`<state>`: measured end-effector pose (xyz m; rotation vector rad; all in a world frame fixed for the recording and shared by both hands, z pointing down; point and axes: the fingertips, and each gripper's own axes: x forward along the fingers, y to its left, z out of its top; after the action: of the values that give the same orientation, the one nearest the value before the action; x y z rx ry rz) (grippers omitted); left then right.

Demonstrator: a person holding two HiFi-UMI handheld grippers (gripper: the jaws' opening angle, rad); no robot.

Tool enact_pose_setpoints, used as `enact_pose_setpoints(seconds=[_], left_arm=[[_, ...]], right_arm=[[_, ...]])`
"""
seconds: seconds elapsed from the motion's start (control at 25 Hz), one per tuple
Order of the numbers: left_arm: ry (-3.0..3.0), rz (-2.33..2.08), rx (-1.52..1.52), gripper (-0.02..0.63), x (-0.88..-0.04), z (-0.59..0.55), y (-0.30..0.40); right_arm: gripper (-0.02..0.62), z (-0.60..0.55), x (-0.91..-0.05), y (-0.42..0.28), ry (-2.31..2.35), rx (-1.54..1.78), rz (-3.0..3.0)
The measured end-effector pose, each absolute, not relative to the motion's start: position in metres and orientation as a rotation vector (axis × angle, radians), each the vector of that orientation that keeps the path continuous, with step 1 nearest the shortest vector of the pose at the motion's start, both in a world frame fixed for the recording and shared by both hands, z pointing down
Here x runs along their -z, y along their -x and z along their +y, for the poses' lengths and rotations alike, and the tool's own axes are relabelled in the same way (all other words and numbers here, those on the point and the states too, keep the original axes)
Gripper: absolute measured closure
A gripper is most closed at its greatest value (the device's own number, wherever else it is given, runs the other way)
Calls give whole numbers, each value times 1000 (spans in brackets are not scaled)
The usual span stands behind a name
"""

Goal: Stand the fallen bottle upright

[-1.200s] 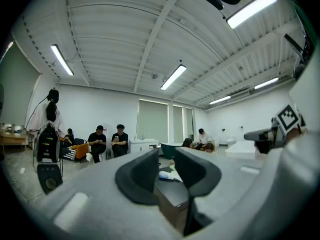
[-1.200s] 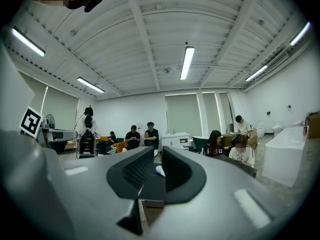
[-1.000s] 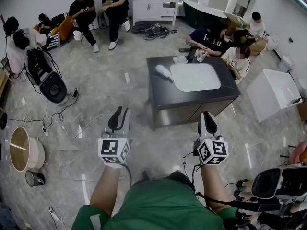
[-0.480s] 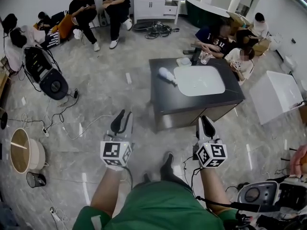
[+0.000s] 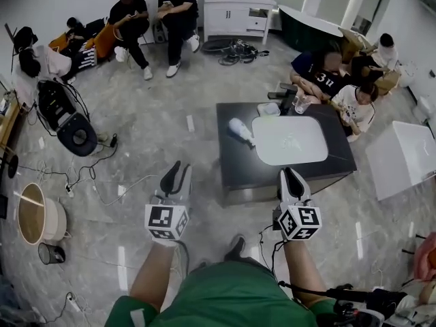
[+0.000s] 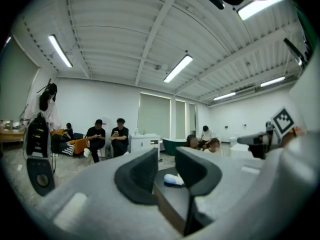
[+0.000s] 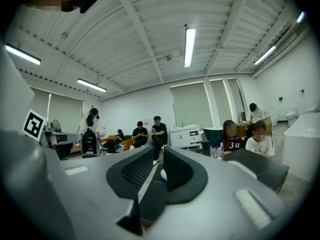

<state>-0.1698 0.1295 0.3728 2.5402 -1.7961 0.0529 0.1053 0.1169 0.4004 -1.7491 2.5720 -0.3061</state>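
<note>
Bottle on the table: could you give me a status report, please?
Left gripper open, right gripper shut, both empty. Bottle lying on table, not reached. Nothing blocking.

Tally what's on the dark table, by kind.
Bottle: 1
White mat: 1
Cup: 1
Small tray: 1
Total: 4 that can be made out; the far edge is unclear.

The bottle (image 5: 238, 129) is small, white and rounded. It lies on its side near the left edge of the dark desk (image 5: 235, 167), well ahead of the left hand-held gripper (image 5: 176, 173) and the right hand-held gripper (image 5: 291, 177), roughly between the two.
</note>
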Motion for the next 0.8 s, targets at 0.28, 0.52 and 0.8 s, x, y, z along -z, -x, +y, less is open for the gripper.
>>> enact_pose_setpoints(seconds=[0.28, 0.52, 0.8], left_arm=[[-2503, -1854, -99, 500, -368, 77, 139], [-2480, -1911, -136, 500, -368, 50, 118], [-2477, -1902, -177, 500, -379, 12, 107]], right_arm=[[541, 50, -408, -133, 1662, 374, 2599], [541, 14, -427, -145, 1586, 447, 2652], [538, -23, -446, -153, 1580, 496, 2667]])
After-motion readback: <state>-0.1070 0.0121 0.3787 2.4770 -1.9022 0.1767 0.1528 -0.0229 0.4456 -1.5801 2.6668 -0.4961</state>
